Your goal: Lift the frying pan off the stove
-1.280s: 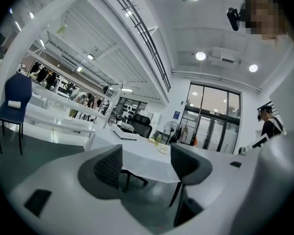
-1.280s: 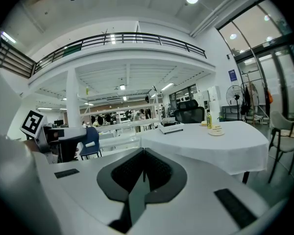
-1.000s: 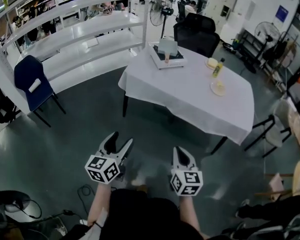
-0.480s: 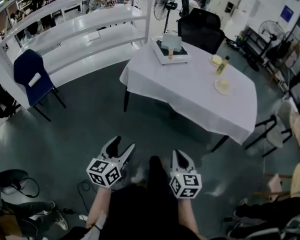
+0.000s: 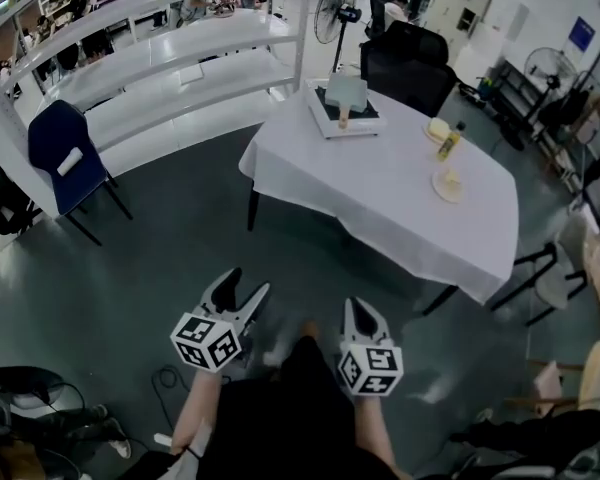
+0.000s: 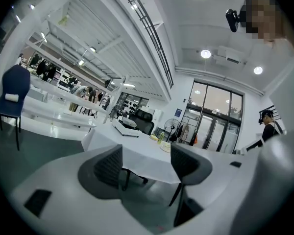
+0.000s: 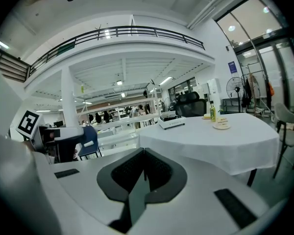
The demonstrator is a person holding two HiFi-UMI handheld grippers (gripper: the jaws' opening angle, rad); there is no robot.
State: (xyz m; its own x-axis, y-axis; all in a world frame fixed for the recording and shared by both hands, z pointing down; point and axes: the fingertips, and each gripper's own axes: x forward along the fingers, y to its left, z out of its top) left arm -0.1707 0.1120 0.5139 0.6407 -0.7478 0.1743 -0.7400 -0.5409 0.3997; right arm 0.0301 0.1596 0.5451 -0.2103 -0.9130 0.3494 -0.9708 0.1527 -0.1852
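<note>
Head view: shows frying pan (image 5: 345, 90) atop stove (image 5: 321, 121) at far end of counter (image 5: 380, 193), well apart from left gripper (image 5: 245, 288) and right gripper (image 5: 364, 310). Left gripper view: gapes wide, holding nothing. Right gripper view: pressed together, empty.

Your counter (image 5: 380, 188) wears smooth white cloth; the floor (image 5: 150, 268) beneath shines dark and glossy; your left tongs (image 6: 146, 161) look matt grey plastic, pads (image 6: 110, 166) ribbed.
</note>
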